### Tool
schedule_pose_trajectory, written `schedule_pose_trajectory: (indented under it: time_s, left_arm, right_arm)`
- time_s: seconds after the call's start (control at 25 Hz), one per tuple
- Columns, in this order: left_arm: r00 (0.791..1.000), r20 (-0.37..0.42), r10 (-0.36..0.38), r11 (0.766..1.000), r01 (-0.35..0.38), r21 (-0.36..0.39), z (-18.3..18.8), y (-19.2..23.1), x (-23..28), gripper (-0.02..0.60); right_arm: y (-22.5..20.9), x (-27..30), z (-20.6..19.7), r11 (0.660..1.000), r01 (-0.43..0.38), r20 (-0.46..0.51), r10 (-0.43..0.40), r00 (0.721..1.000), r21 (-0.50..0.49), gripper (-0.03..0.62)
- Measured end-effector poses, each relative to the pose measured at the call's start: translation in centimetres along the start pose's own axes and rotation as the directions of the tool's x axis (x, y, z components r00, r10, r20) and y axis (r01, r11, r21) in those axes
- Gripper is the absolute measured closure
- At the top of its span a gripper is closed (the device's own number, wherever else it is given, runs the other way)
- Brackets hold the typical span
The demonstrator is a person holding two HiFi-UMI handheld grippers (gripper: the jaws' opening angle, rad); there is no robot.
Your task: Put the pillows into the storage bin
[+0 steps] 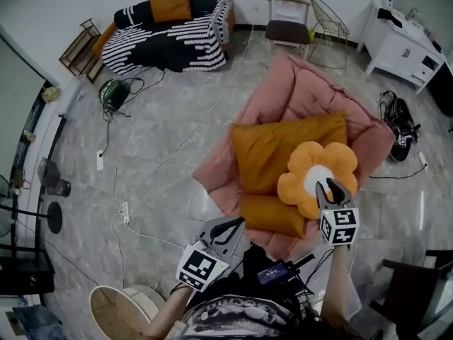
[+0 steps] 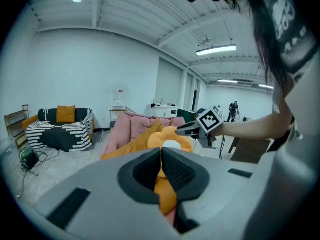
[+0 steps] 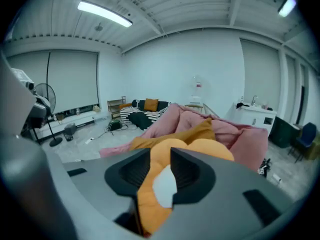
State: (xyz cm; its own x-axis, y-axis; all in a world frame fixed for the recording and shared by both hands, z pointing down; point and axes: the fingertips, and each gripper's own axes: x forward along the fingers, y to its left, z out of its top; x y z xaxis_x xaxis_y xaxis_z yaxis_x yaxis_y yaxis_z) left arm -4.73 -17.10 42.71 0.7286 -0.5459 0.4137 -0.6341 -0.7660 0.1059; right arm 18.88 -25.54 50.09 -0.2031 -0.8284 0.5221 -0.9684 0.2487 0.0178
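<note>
A pink, quilted soft storage bin (image 1: 311,91) lies open on the floor in the head view. A large orange pillow (image 1: 272,151) and a smaller orange pillow (image 1: 272,214) rest in it. An orange flower-shaped pillow (image 1: 308,176) with a white centre lies on top of them. My right gripper (image 1: 331,188) is over the flower pillow's lower right; its jaws stand apart around a fold of the flower pillow (image 3: 162,189). My left gripper (image 1: 230,227) hangs by the small pillow's left end with its tips together and nothing between them. The pillows (image 2: 165,136) lie beyond the left gripper's tips.
A black-and-white striped sofa (image 1: 173,41) with an orange cushion (image 1: 170,6) stands at the far left. Two chairs (image 1: 287,20) and a white cabinet (image 1: 400,44) line the far wall. Shoes (image 1: 398,122) lie right of the bin. Cables and a power strip (image 1: 125,211) cross the floor at left.
</note>
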Motion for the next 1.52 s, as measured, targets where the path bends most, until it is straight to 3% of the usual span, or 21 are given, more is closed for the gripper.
schedule_pose_trajectory:
  time_s: [0.24,0.4,0.48,0.64,0.84,0.92,1.28,1.52]
  left_arm:
    - [0.999,-0.031,0.029,1.000,-0.029,-0.011,0.4,2.4,2.9,0.568]
    - [0.998,-0.048,0.045,0.999,-0.046,-0.019,0.5,3.5,4.2,0.568]
    - [0.997,-0.052,0.052,0.998,-0.053,-0.025,0.6,3.8,4.6,0.568]
    - [0.996,-0.060,0.060,0.998,-0.062,-0.031,0.5,4.0,4.9,0.568]
    - [0.997,-0.059,0.054,0.998,-0.056,-0.024,0.6,3.6,4.9,0.568]
    - [0.997,-0.050,0.055,0.998,-0.056,-0.015,0.7,3.4,4.7,0.568]
    - [0.999,0.008,0.045,0.999,-0.045,-0.005,0.2,1.8,0.2,0.568]
    - [0.999,0.036,0.022,1.000,-0.022,-0.006,-2.0,-0.4,-4.7,0.568]
  right_arm:
    - [-11.4,3.8,-2.2,0.990,0.138,-0.111,-0.136,0.985,0.013,0.323]
    - [-14.8,6.1,-5.7,0.987,0.147,-0.209,-0.131,0.969,0.063,0.167]
    - [-15.2,7.1,-7.3,0.983,0.135,-0.237,-0.102,0.966,0.127,0.145]
    - [-15.1,7.8,-8.4,0.952,0.112,-0.191,-0.058,0.980,0.284,0.150]
    - [-13.8,6.5,-7.2,0.980,0.076,-0.161,-0.046,0.986,0.182,0.323]
    - [-12.9,5.5,-6.3,0.985,0.068,-0.140,-0.046,0.989,0.156,0.356]
    - [-4.5,-1.4,-1.8,0.997,0.071,-0.039,-0.069,0.997,0.034,0.395]
    - [1.4,-7.7,-1.3,0.994,0.085,0.041,-0.088,0.995,0.072,0.402]
